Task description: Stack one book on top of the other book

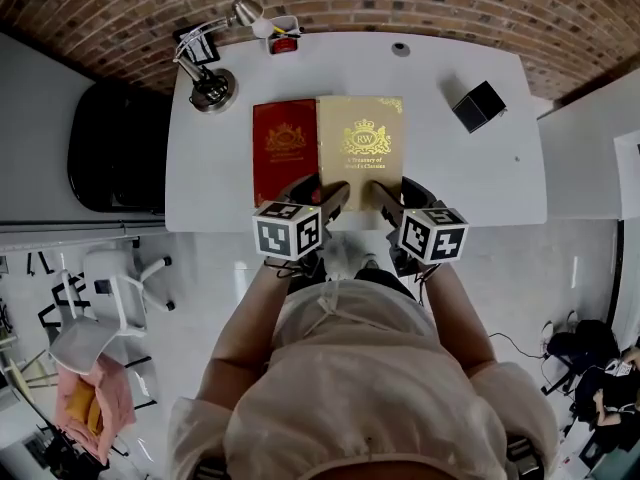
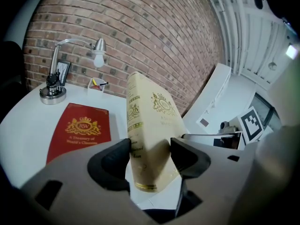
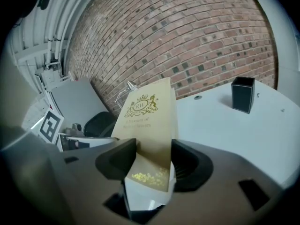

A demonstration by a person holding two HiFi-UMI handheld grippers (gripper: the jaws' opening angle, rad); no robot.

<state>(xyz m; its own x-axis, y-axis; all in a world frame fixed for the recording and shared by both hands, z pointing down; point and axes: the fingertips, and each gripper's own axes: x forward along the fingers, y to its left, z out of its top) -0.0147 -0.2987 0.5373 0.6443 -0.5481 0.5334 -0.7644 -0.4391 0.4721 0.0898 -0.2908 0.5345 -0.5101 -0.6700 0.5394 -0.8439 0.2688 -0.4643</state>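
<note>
The left gripper [image 2: 150,156] and right gripper [image 3: 153,159] hold fingers closed on the gold book [image 1: 360,138], centre frame, raised likely to clear the red book [image 1: 285,140] beside it.

Desk lamp [image 1: 212,88] near pen cup [image 1: 284,36] — black box [image 1: 478,106] well apart

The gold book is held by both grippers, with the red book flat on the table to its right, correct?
No: the head view shows the red book left of the gold book. The left gripper and right gripper do both hold the gold book.
</note>
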